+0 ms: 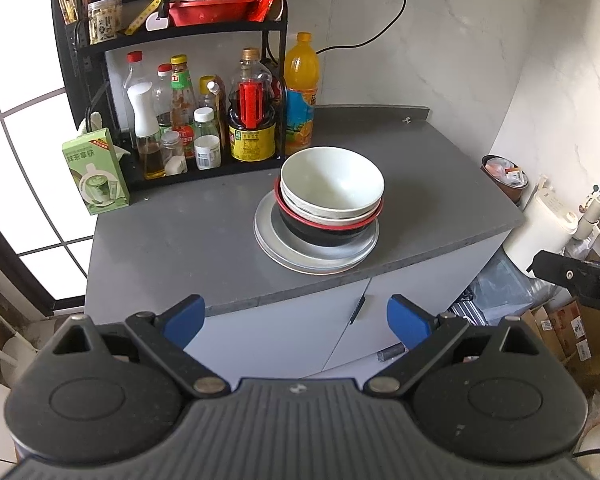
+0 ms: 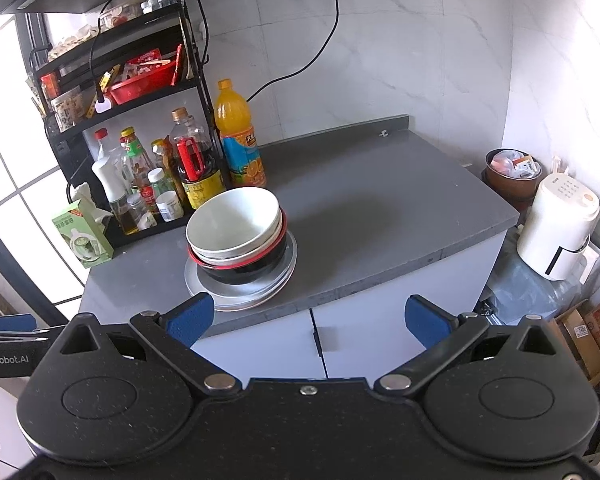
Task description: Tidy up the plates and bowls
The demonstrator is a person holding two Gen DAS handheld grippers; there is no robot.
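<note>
Together, three nested bowls (image 1: 332,192) on two stacked plates (image 1: 316,256), left gripper (image 1: 296,318) released, right gripper (image 2: 306,318) released.

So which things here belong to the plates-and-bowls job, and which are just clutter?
Job:
- white bowls, nested on top
- black bowl with red rim, beneath them
- metal plates, stacked at the bottom

Clutter:
- condiment bottles on the rack
- orange drink bottle
- green carton
- white appliance

white bowl (image 1: 332,184) (red-rimmed black bowl (image 1: 324,230) beneath), grey counter (image 1: 172,240)
</note>
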